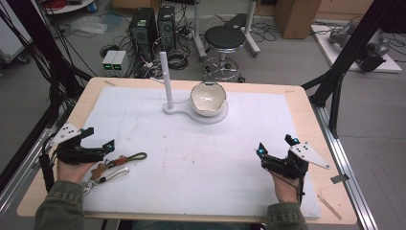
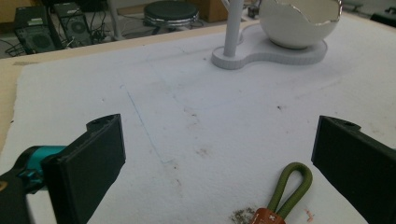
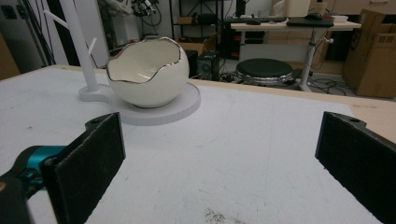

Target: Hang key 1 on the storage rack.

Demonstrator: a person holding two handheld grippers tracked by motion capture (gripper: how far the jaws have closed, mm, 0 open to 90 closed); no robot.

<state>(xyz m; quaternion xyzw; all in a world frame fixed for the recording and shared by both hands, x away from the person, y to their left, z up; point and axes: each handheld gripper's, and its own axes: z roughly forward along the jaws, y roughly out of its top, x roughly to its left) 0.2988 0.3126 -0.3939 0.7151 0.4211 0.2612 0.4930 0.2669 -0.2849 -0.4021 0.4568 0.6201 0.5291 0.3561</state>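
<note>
Keyring [image 1: 113,166] with its olive cord loop [image 2: 293,187], brown tag and silver clip lies on the white mat [image 1: 201,158] at the near left of the bench [image 1: 306,98], just beside my left tongs [image 1: 99,138]. In the left gripper view the loop sits low between the two black jaws, nearer the right one, touching neither. I have the left tongs spread wide, holding nothing. My right tongs [image 1: 276,145] rest at the near right, well apart from the keyring, also wide and empty. At the far middle stands a white stand [image 1: 168,81] with an upright post, and on its round base sits an eggshell-shaped bowl [image 3: 144,72] with a jagged rim. Bare mat lies between both tongs and that bowl. Beyond the bench I see a black stool [image 1: 225,38] and computer towers [image 1: 152,26] on the floor.
</note>
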